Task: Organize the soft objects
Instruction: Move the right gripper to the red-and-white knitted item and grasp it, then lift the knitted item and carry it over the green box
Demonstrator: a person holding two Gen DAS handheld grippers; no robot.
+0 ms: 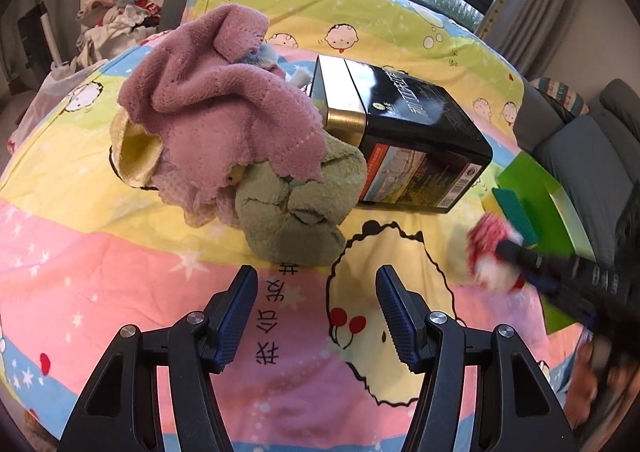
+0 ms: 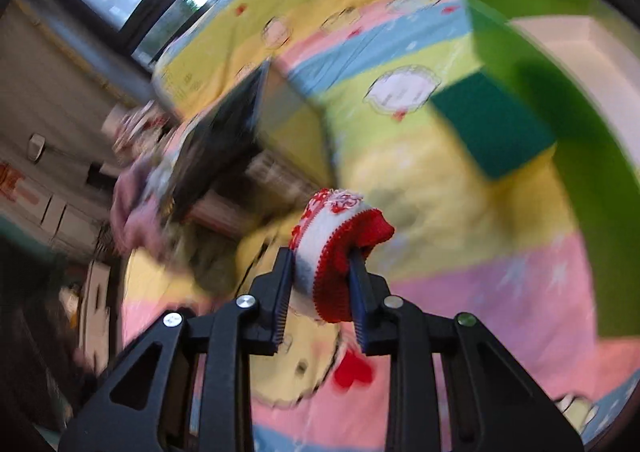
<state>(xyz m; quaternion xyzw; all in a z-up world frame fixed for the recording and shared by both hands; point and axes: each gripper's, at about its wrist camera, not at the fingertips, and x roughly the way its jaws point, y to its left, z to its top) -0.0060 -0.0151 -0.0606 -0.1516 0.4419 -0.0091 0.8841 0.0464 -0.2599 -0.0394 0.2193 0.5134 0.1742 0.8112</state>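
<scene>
Red-and-white knitted sock (image 2: pixel 338 248), bunched, pinched between the narrowed fingers of the right gripper (image 2: pixel 320 272), lifted clear of the bedspread (image 2: pixel 500 252) near its right edge. Just beyond, at that edge, a green box (image 2: pixel 560 112) with a pale inside and a dark green sponge (image 2: pixel 494 124) leaning on its wall. Towards the middle of the bedspread, a heap of cloths: mauve towel (image 1: pixel 216 100) on top, sage-green towel (image 1: pixel 296 208) below at the near side, pale yellow cloth (image 1: pixel 136 152) poking out on the left. Touching the heap's right side, a black tin (image 1: pixel 412 140) lying tilted. Left gripper (image 1: pixel 316 316) hanging over the near part of the bedspread, fingers moderately spread, nothing between them.
</scene>
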